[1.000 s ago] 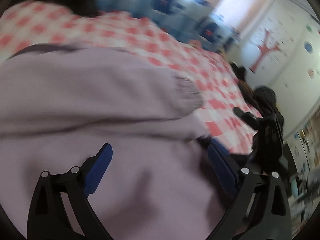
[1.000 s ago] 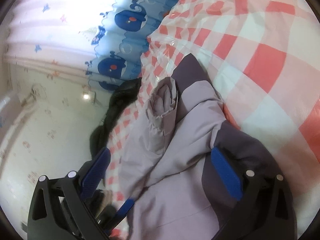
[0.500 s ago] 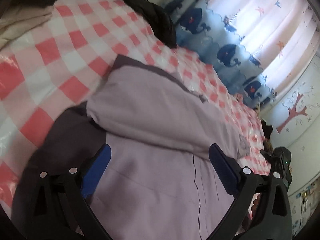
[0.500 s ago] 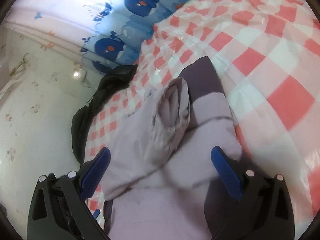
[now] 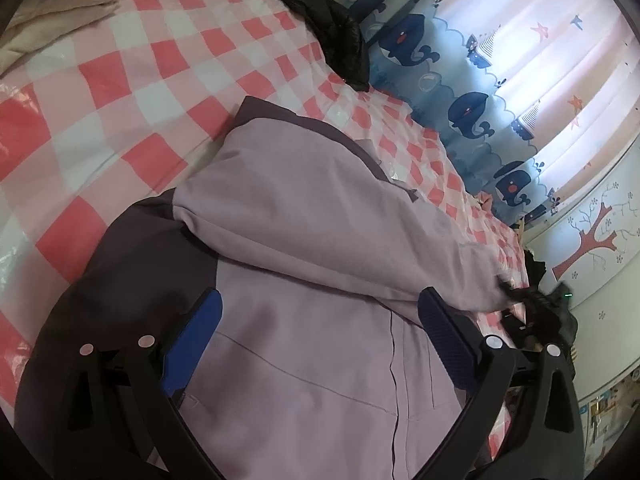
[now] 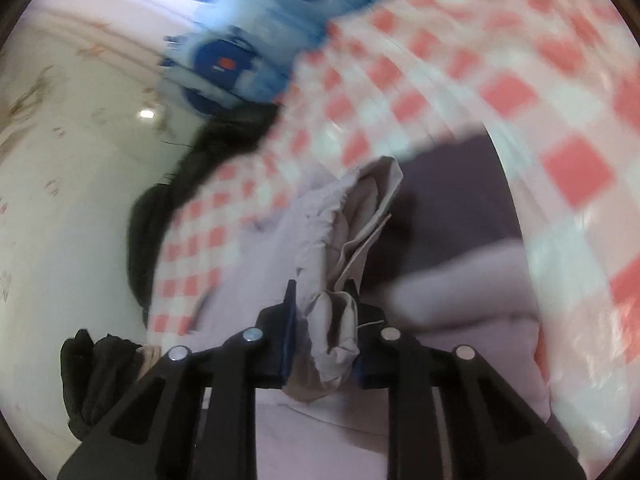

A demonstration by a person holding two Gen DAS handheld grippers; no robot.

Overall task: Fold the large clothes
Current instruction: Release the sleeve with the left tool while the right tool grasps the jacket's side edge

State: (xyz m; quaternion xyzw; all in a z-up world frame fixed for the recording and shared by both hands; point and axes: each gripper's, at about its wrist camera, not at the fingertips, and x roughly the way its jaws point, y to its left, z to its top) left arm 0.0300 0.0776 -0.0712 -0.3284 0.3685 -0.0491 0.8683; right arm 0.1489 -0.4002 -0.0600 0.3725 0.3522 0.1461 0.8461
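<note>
On the red-checked bed cover [image 5: 120, 92], a soft, bulky lilac jacket [image 5: 304, 208], light and limp, best taken by hem or sleeve cuff [image 6: 340, 320]: right tongs [image 6: 326, 312] clamped on that cuff, left tongs [image 5: 320, 332] spread wide above, empty.

A surface covered by a glossy red-and-white checked cloth [image 5: 132, 92] is supporting a lilac jacket with dark purple panels [image 5: 304, 216], a black garment [image 5: 324, 28] and beige fabric [image 5: 52, 20].
</note>
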